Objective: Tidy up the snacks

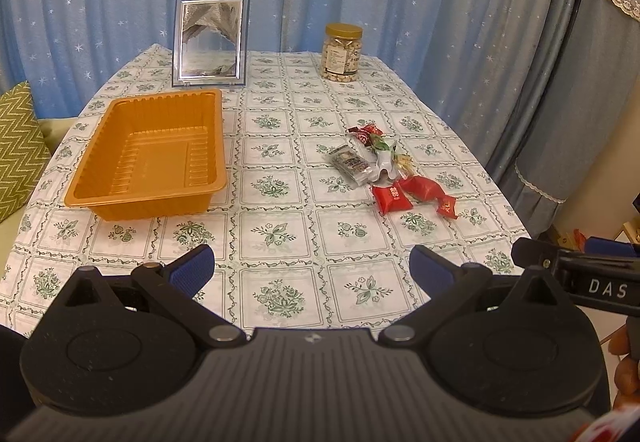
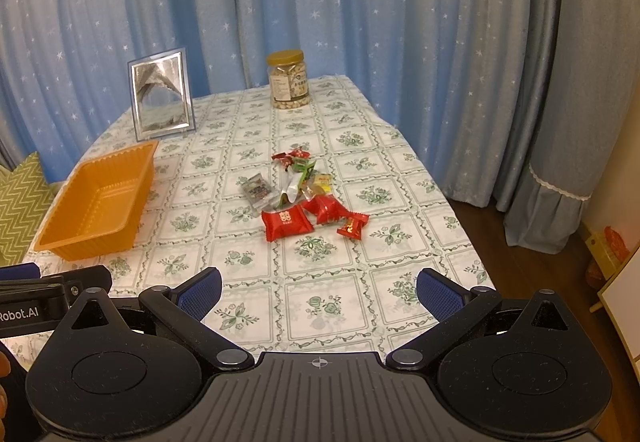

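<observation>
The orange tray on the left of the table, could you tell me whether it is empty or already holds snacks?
Empty. The orange tray shows only its bare ribbed floor in both wrist views, and the wrapped snacks lie in a loose pile on the tablecloth, apart from it.

Warm, dimmish indoor light; soft shadows; both views sharp in the middle, bowed with dark corners at edges.
</observation>
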{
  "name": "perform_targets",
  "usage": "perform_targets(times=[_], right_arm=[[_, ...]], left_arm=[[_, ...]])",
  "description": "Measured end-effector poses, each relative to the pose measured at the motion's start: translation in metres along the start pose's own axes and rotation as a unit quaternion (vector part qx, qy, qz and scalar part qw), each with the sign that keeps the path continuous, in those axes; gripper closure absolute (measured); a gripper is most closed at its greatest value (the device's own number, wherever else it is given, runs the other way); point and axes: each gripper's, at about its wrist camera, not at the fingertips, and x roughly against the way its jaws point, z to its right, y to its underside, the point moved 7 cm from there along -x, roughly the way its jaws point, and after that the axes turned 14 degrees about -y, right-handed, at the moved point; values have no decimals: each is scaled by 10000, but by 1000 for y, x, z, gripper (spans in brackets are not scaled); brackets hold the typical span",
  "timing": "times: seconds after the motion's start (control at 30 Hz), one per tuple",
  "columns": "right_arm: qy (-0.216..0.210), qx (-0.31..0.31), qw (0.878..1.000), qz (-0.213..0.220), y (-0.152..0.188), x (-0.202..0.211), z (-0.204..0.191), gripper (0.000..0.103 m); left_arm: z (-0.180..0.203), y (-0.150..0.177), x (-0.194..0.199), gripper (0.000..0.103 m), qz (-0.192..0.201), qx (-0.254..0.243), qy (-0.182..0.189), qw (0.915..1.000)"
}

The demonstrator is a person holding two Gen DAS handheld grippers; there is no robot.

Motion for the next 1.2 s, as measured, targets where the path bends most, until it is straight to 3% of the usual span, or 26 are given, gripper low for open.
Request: perform_targets(times=[1.2], right_arm=[[10, -18, 10000, 0, 2, 0, 2, 0]], left_arm=[[7, -1, 2, 0, 3, 1, 43, 10000]])
